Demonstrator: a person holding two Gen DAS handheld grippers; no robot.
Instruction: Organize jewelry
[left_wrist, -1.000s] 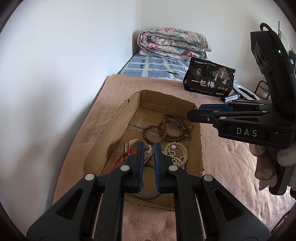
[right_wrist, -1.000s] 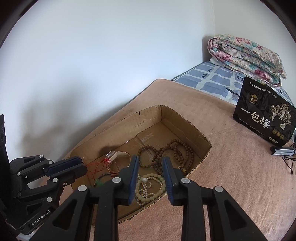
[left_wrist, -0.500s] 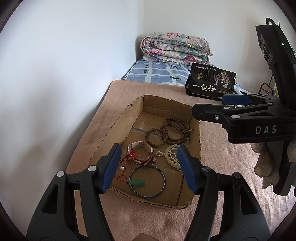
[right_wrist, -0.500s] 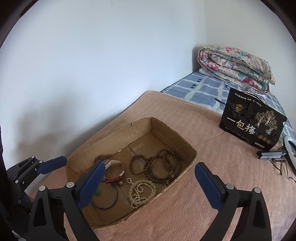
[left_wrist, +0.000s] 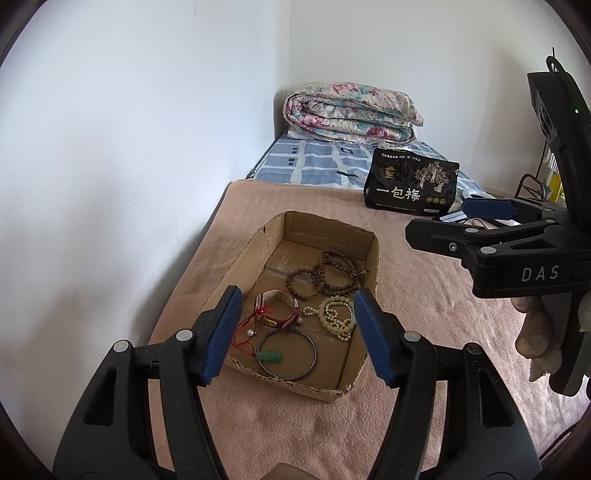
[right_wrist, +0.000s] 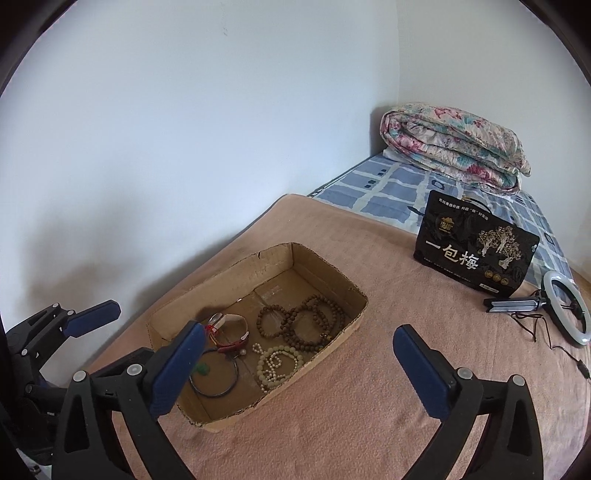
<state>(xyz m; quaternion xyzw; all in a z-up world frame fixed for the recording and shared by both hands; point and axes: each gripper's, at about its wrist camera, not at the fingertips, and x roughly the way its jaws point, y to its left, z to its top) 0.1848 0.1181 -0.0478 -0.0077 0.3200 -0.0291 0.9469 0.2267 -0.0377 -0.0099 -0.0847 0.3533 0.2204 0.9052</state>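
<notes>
An open cardboard box (left_wrist: 325, 236) (right_wrist: 258, 258) lies on a pink blanket. Inside are brown bead strands (left_wrist: 332, 275) (right_wrist: 306, 325), a pale bead necklace (left_wrist: 334, 314) (right_wrist: 277, 363), a dark bangle (left_wrist: 288, 354) (right_wrist: 214, 373), a red-and-white strap bracelet (left_wrist: 277, 310) and a green pendant on red cord (left_wrist: 269, 356). My left gripper (left_wrist: 297, 291) hovers open above the box's near end, holding nothing. My right gripper (right_wrist: 298, 326) hangs above the box's right side; its jaws are opening wide with nothing between them. It also shows from the side (left_wrist: 454, 218).
A white wall runs close along the left of the bed. Behind the box stands a black snack bag (left_wrist: 412, 184) (right_wrist: 476, 251), and a folded floral quilt (left_wrist: 351, 110) lies on a blue checked sheet. A ring light (right_wrist: 565, 310) with its cable lies at the right.
Both grippers have gone from nearly shut inside the box to open, and have drawn back and up from it. The jewelry stays lying in the box.
</notes>
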